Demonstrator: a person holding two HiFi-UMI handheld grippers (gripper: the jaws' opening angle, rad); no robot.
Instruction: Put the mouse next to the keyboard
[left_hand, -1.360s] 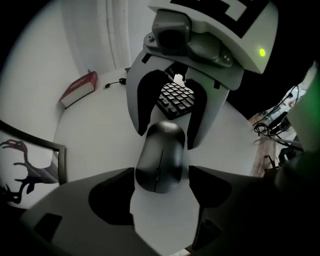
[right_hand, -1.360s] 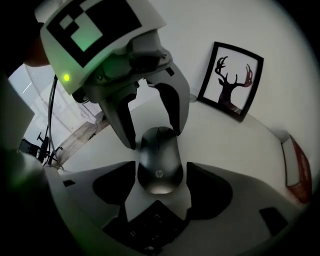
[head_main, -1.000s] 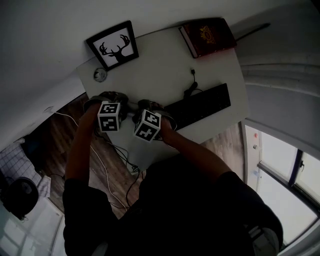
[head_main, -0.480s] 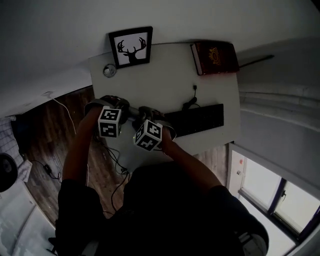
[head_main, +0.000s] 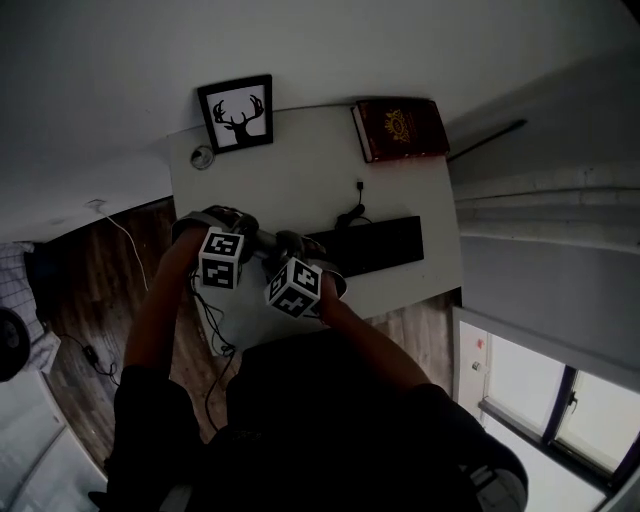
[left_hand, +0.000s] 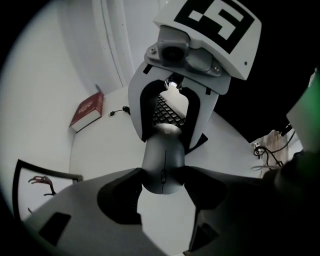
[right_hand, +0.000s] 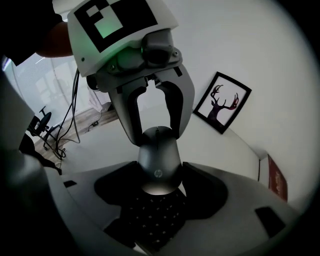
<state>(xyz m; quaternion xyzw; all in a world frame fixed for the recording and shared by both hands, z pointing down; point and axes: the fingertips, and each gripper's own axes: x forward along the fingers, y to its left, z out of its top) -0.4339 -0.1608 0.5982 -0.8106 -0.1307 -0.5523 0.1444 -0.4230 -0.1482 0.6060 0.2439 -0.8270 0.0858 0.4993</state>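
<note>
- The mouse (left_hand: 162, 165) is clamped from both ends. The left gripper (left_hand: 162, 184) has its jaws pressed on the sides of the scroll-wheel end, and the right gripper (right_hand: 159, 184) has its jaws pressed on the sides of the logo end.
- The left gripper's jaws have just been closing, with the mouse between them. They are held fairly wide apart by the width of the mouse.
- The long axis of the mouse is laid along the line from one gripper to the other, so each gripper is faced by the other across it.
- The mouse is judged to be lifted clear of the table (head_main: 300, 170), which is seen below it in both gripper views.
- The keyboard (right_hand: 150, 215) is seen through the gap between the right gripper's jaws, below them and under the logo end of the mouse. From the left gripper it lies beyond the right gripper.
- The right gripper is therefore the nearer to the keyboard.
- Bare table is seen on the left gripper's side of the keyboard's near end. The coming move is judged to depend on the mouse being lowered there, beside the keys and not on them.
</note>
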